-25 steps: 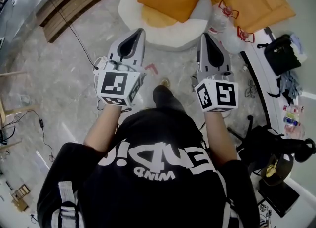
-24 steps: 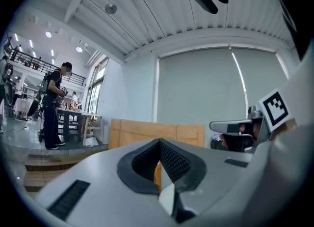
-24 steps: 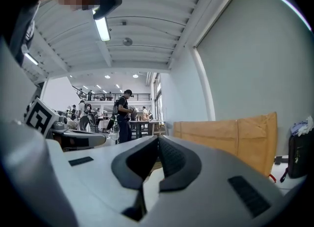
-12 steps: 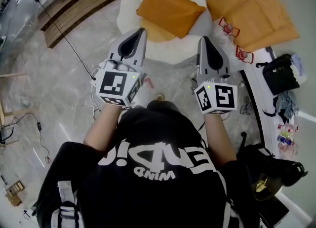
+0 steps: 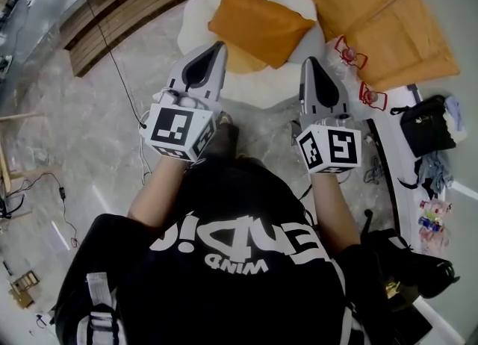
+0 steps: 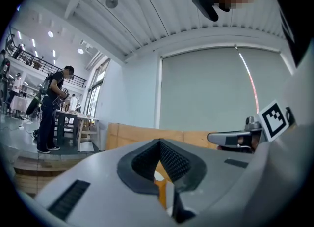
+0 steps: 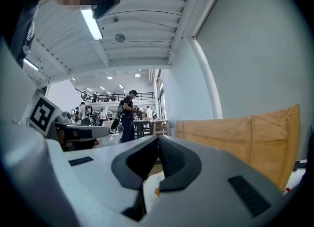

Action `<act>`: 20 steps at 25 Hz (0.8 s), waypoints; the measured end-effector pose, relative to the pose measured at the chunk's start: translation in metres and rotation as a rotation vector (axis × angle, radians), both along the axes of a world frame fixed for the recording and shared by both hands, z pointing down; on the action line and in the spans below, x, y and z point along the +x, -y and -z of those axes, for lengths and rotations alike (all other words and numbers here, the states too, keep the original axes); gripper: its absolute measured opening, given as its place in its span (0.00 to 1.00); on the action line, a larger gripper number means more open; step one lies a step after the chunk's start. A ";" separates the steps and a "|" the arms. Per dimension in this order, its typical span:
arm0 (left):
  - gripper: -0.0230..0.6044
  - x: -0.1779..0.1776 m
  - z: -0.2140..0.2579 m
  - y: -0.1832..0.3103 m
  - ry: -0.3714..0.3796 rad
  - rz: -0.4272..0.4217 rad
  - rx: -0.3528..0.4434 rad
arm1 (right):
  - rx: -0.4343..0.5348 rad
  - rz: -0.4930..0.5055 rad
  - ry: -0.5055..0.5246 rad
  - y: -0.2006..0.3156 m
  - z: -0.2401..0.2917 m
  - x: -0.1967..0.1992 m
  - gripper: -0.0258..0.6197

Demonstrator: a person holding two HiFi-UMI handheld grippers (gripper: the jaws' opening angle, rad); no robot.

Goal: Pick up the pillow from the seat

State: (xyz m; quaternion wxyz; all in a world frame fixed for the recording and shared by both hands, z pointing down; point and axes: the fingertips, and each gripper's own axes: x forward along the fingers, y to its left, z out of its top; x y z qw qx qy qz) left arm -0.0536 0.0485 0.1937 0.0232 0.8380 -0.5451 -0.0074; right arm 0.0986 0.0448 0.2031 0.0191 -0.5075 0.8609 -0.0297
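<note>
Head view: camera on the person's head, faces steeply down and forward, wide. Shoulders fill the bottom, left gripper (image 5: 215, 48) and right gripper (image 5: 308, 63) sit mid-frame, seat (image 5: 196, 15) with pillow (image 5: 261, 22) at top.

Left gripper view: camera sits low, close behind its own jaws, faces along them and tilts up to wall and ceiling; the right gripper shows at its right edge.

Right gripper view: same mount, mirrored; the left gripper shows at its left edge.

All three views show the brown boards (image 5: 381, 15).

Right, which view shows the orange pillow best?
The head view: almost the whole pillow lies on the seat. The left gripper view shows only an orange sliver past its jaws; the right, barely a speck.
</note>
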 end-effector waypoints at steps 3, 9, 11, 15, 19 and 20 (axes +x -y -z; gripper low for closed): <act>0.05 -0.003 -0.007 0.027 -0.012 -0.023 0.003 | -0.002 -0.013 -0.007 0.024 -0.003 -0.003 0.07; 0.05 -0.008 -0.009 0.093 -0.020 -0.074 -0.023 | -0.007 -0.046 -0.012 0.084 0.000 -0.012 0.07; 0.05 -0.012 -0.008 0.119 -0.020 -0.093 -0.023 | -0.003 -0.051 -0.012 0.110 0.004 -0.019 0.07; 0.05 -0.020 -0.007 0.165 -0.013 -0.146 -0.022 | 0.007 -0.063 -0.033 0.153 0.011 -0.034 0.07; 0.05 -0.027 0.005 0.197 -0.004 -0.182 0.003 | 0.025 -0.090 -0.029 0.185 0.026 -0.042 0.07; 0.05 -0.027 0.007 0.203 -0.004 -0.181 0.004 | 0.026 -0.093 -0.026 0.191 0.028 -0.043 0.07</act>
